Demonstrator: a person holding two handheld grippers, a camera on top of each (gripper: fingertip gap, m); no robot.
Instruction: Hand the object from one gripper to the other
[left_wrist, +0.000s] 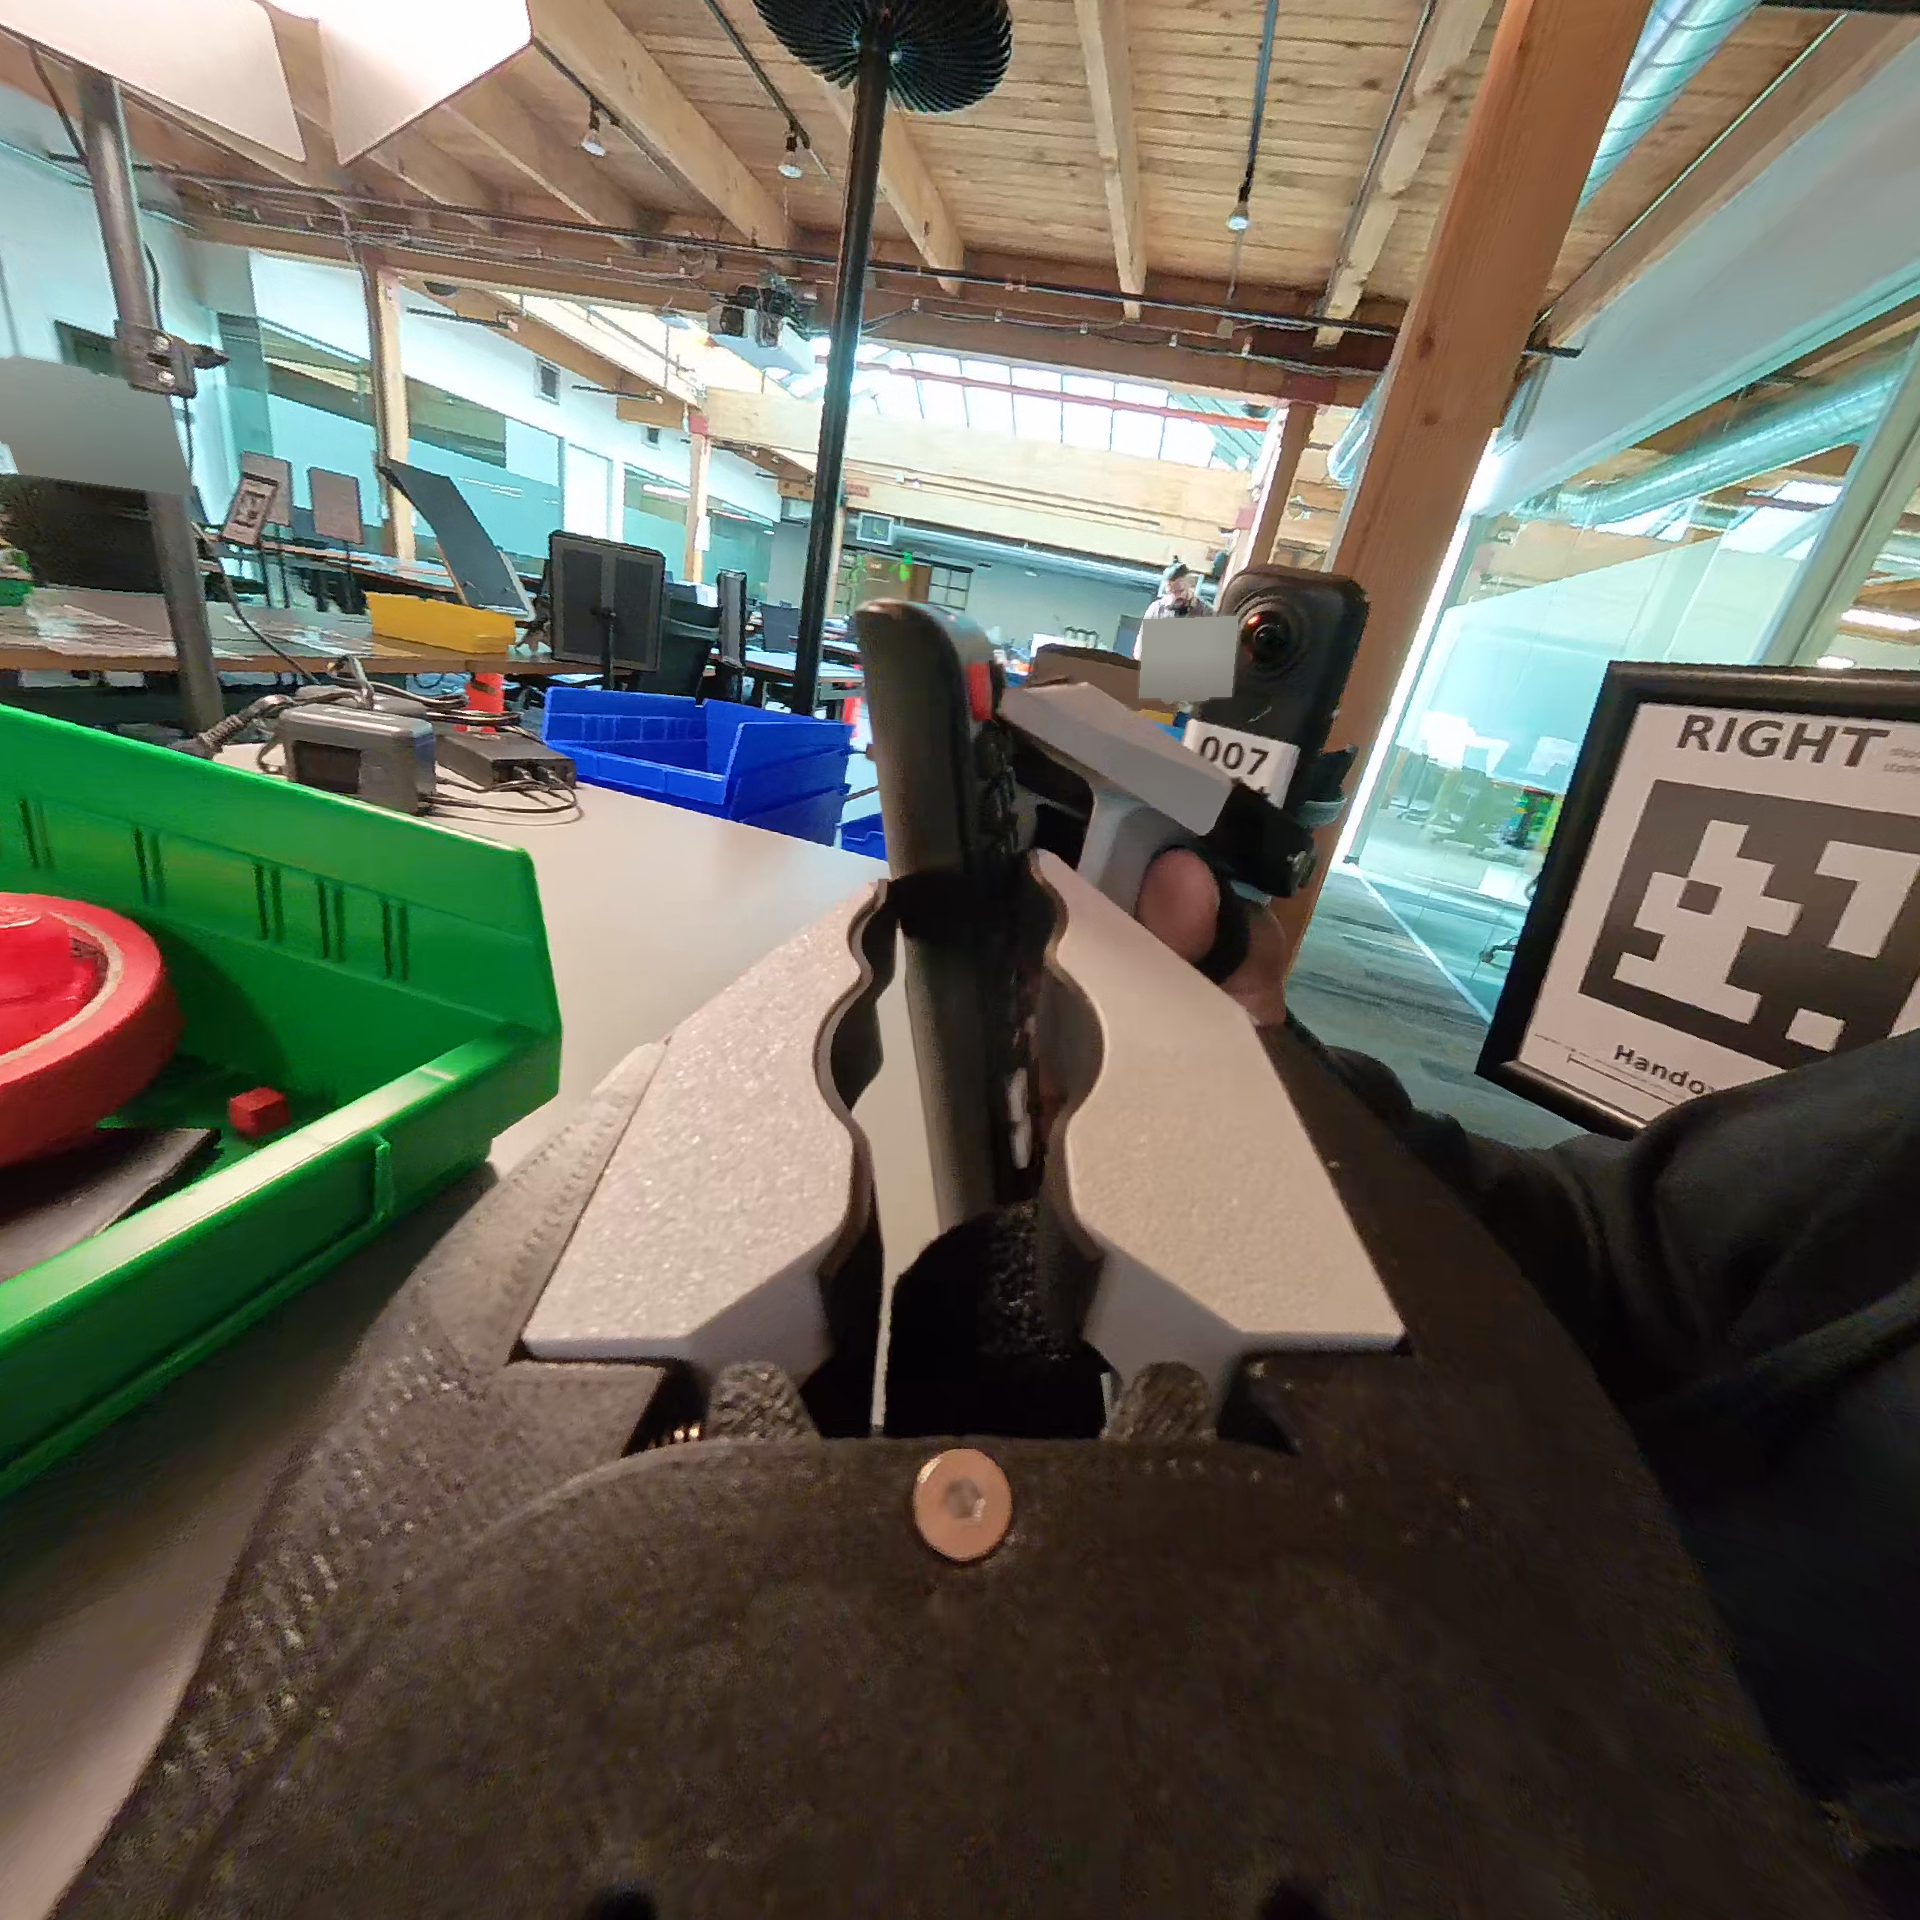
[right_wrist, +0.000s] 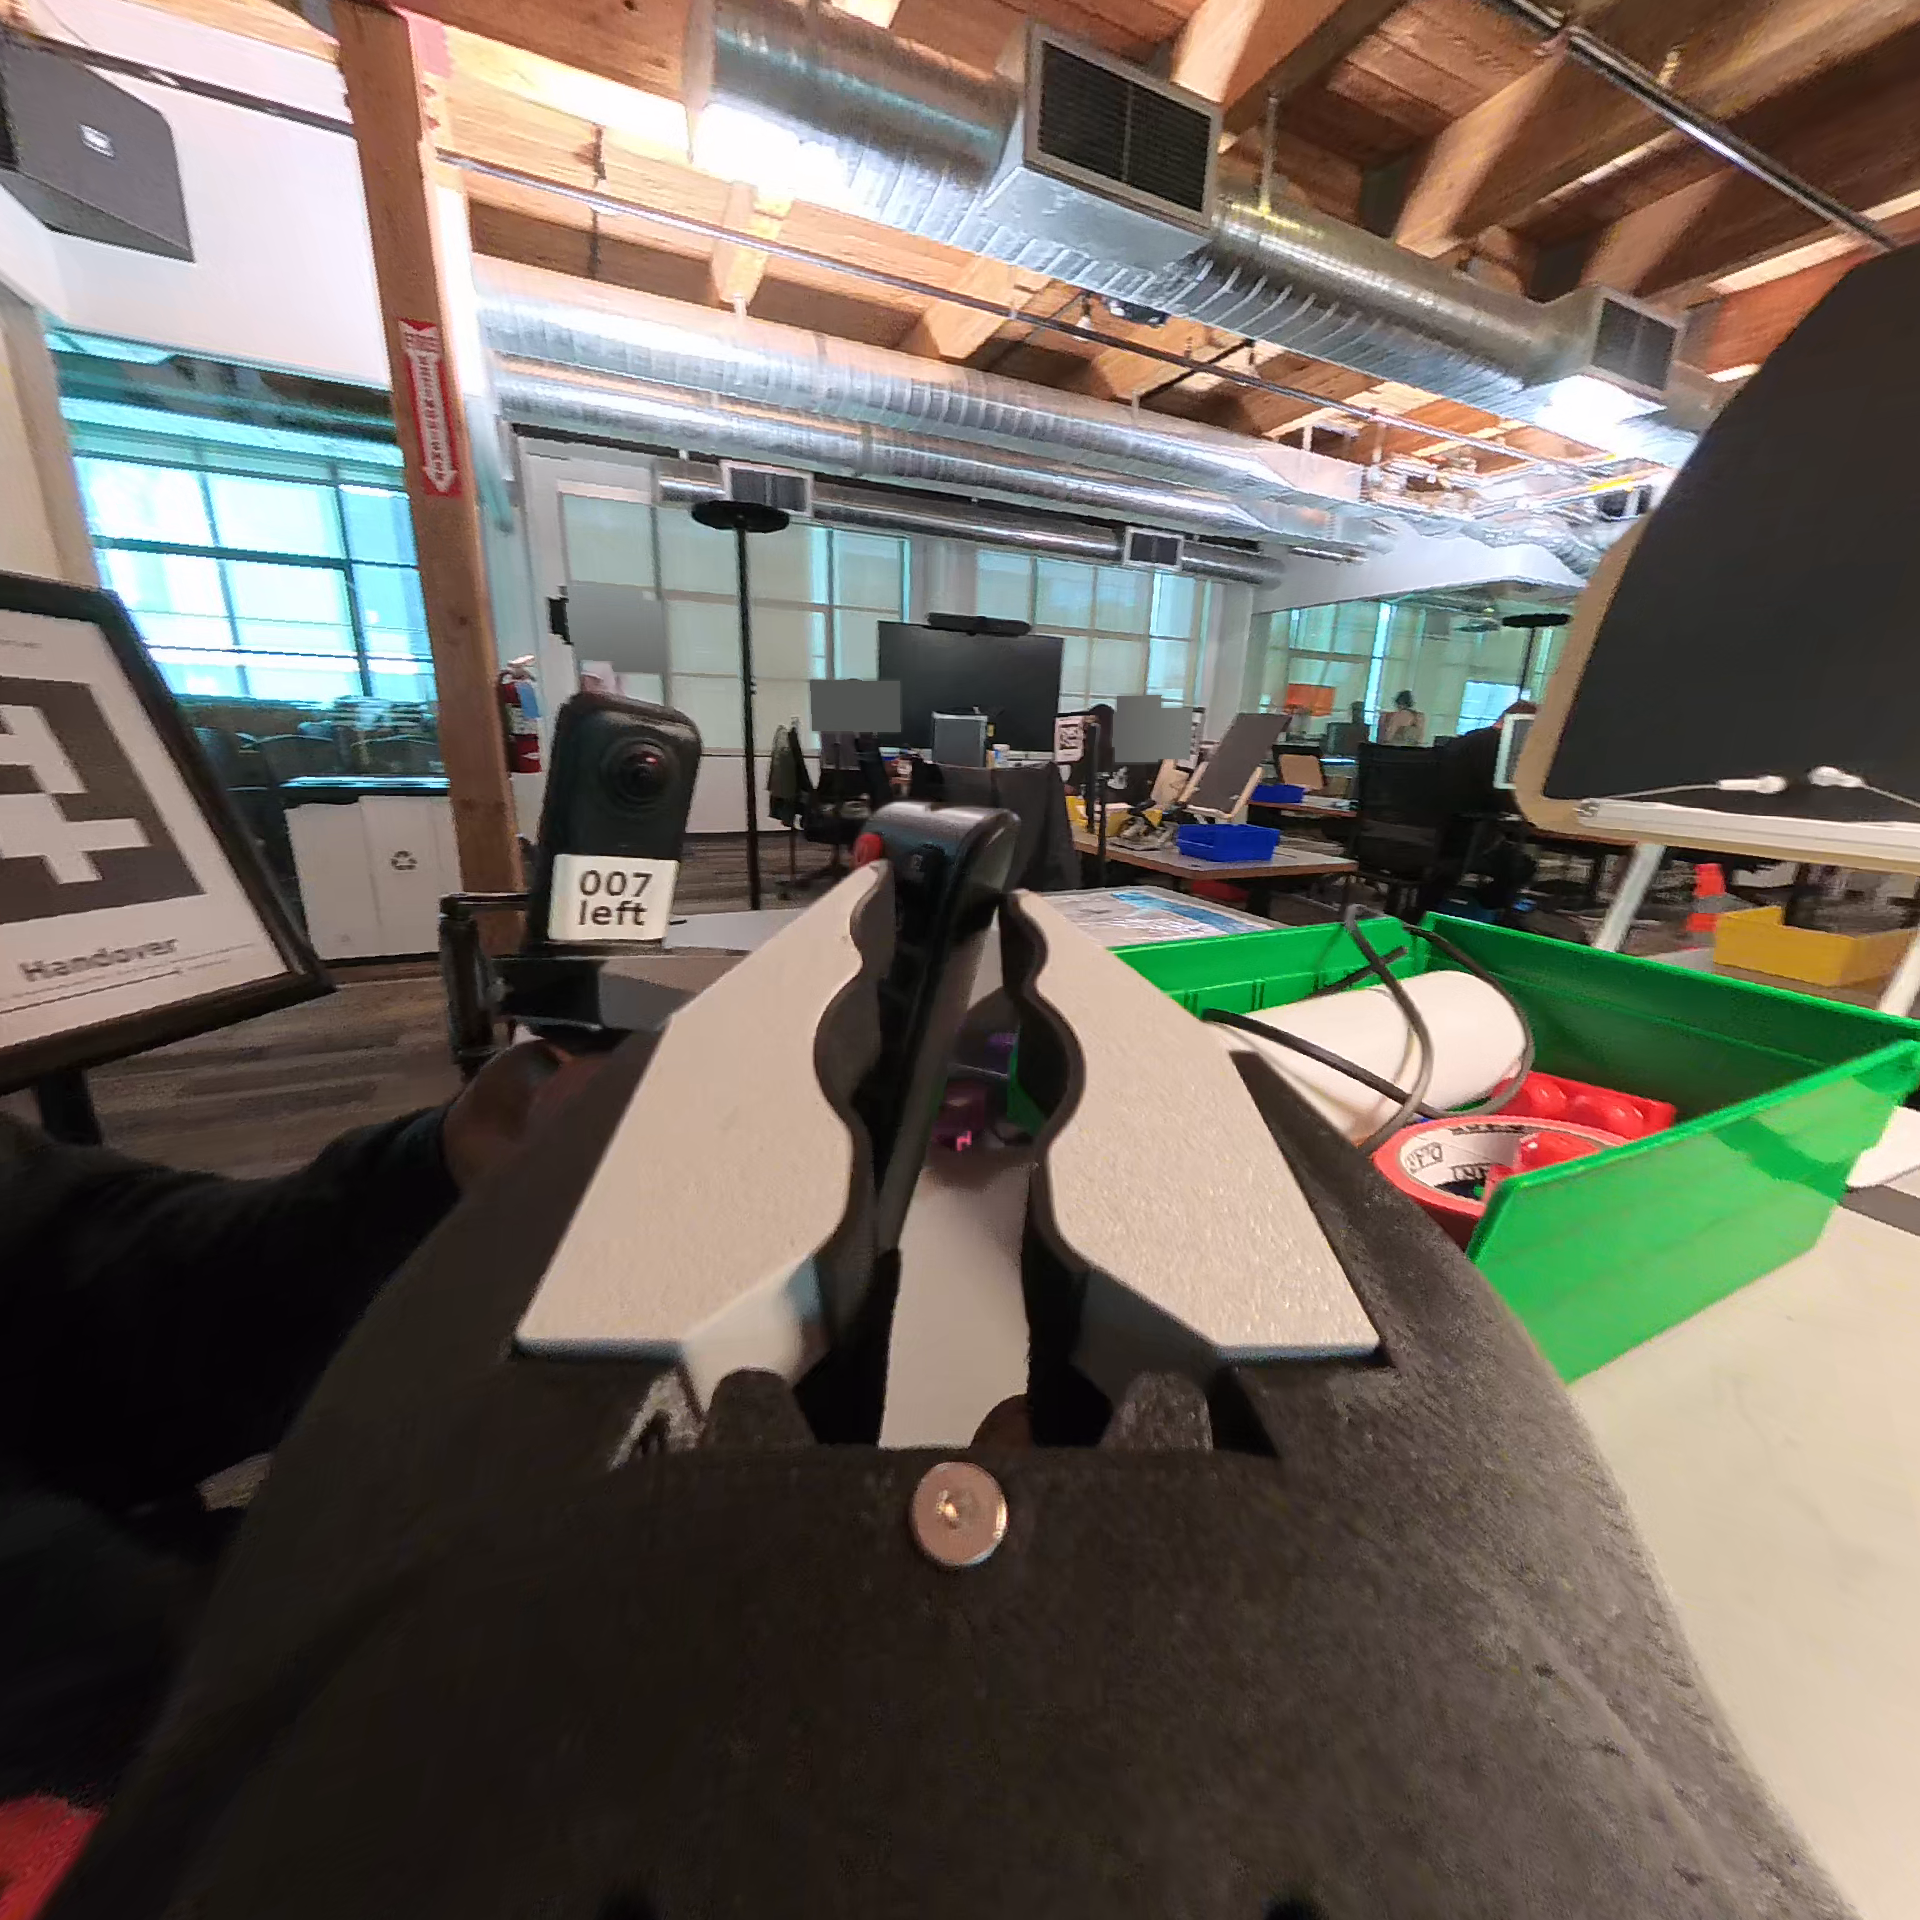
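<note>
Tape roll (right_wrist: 1455, 1164) in bin (right_wrist: 1662, 1216) on table (right_wrist: 1766, 1507).

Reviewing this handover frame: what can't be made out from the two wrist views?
- Lower end of the remote: left wrist view, hidden between the left gripper fingers.
- Whether the right gripper clamps the remote: right wrist view, a gap shows beside it.
- Contents of the green bin: left wrist view, cut off by the frame edge.
</note>
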